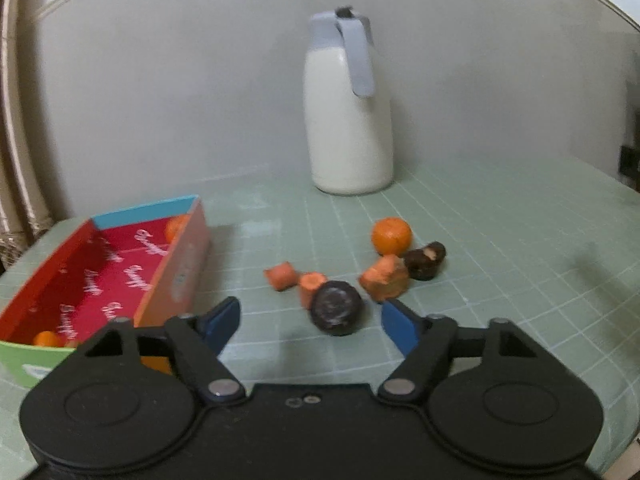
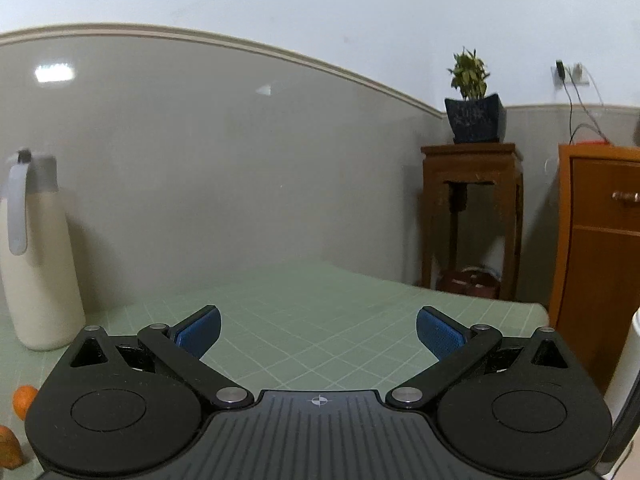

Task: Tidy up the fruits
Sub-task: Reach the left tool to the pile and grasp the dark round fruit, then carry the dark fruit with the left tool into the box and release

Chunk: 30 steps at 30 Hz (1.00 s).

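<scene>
Green gridded matting covers the table [image 1: 500, 220], which runs back to a plain grey wall. One tall cream jug [image 1: 348, 120] with a grey lid and handle stands upright near the wall; the right wrist view shows the same jug at its left edge.

One long cardboard box [image 1: 120, 268], red inside with white lettering, an orange side wall, a blue far end and a green near end, lies open on the left of the table. Two orange fruits show inside it: one at the far end [image 1: 177, 227], one at the near end [image 1: 47, 338].

Loose on the mat to the right of the box lie seven pieces. One whole round orange [image 1: 391, 236] sits furthest back. Beside it lie one dark brown piece with a pale spot [image 1: 425, 259] and one large ragged orange chunk [image 1: 385, 278], touching each other. Further left are two small orange chunks [image 1: 282, 276], [image 1: 311, 286]. One dark round fruit [image 1: 337, 308] lies nearest, against the second small chunk.

Left gripper [image 1: 312, 322]: its blue pads stand apart, one on either side of the dark round fruit, not pressing it. Nothing is held.

Right gripper [image 2: 318, 334]: jaws wide apart over bare mat, empty. Beyond it stand one wooden stand with one potted plant [image 2: 474, 96] and one wooden cabinet [image 2: 600, 240].
</scene>
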Available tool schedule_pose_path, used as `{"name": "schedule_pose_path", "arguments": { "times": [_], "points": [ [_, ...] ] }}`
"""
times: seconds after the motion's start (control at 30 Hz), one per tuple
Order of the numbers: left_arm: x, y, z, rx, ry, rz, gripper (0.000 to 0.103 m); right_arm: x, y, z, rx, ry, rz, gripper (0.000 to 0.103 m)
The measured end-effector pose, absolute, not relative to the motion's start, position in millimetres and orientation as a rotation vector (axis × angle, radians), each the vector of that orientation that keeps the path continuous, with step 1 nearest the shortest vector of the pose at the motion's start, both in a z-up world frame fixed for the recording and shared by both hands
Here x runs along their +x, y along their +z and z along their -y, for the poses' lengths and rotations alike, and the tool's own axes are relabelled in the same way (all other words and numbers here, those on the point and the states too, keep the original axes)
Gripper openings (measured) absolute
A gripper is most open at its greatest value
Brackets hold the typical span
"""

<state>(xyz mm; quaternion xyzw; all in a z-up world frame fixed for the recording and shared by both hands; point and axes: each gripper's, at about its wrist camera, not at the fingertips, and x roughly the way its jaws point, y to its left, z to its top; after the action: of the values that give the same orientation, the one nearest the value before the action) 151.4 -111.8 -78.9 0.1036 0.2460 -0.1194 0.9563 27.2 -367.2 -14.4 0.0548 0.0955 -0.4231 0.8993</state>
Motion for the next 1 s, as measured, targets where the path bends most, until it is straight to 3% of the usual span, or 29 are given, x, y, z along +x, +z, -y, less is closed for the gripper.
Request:
{"name": "schedule_pose_path", "arguments": {
  "times": [0.13, 0.47, 1.0],
  "points": [
    [165.7, -86.6, 118.2, 0.198, -0.249, -0.534, 0.062, 30.5, -10.3, 377.7, 0.118, -0.877, -0.203, 0.103],
    [188.0, -101.6, 124.7, 0.165, -0.273, -0.611, 0.028, 31.4, -8.0, 376.6, 0.127, -0.853, -0.203, 0.103],
    [171.6, -70.9, 97.1, 0.129, -0.196, -0.497, 0.027, 35.9, -7.7, 365.9, 0.119, -0.787, -0.192, 0.103]
  ]
}}
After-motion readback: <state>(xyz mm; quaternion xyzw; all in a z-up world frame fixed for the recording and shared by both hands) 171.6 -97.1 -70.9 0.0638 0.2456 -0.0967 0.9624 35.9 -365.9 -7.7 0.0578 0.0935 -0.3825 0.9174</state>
